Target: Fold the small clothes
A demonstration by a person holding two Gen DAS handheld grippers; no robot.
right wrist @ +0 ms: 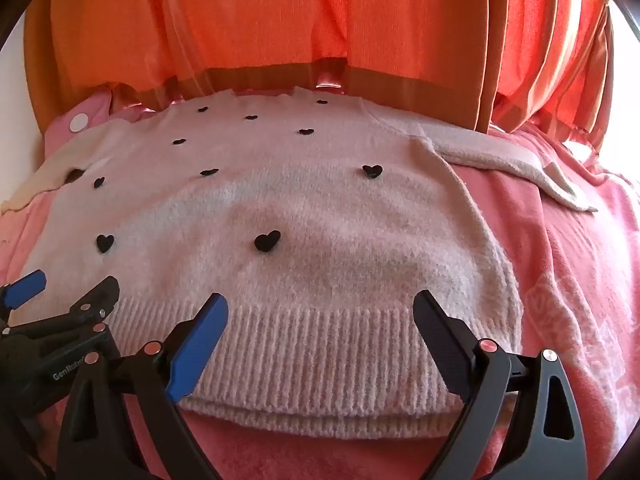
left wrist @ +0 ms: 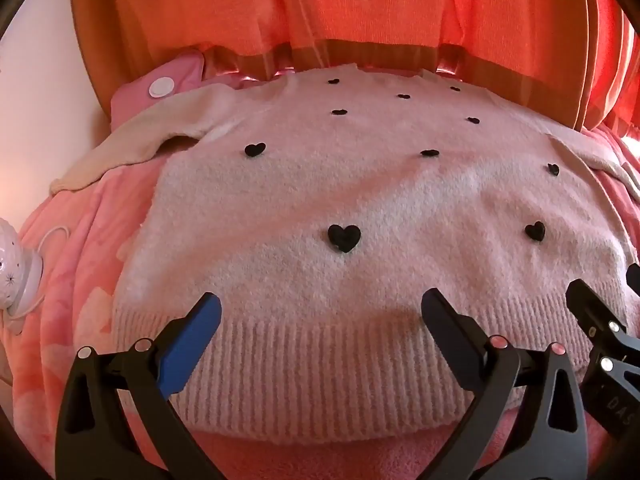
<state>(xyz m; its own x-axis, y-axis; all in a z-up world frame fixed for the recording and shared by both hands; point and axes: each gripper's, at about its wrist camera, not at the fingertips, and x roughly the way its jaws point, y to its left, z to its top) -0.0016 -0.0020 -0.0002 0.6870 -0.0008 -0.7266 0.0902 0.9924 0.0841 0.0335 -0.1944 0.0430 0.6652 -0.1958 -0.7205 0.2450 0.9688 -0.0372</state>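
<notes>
Hovering agape, both hand-held grippers, left (left wrist: 320, 312) and right (right wrist: 320, 312), flank sweater (left wrist: 360, 200) hem.

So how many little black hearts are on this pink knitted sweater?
10 black hearts on the fluffy pink knitted sweater: five near the neckline, three across the chest, two nearest the ribbed hem. None seem hidden.

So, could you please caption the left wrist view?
Open left gripper above the ribbed hem of a heart-dotted pink sweater.
</notes>
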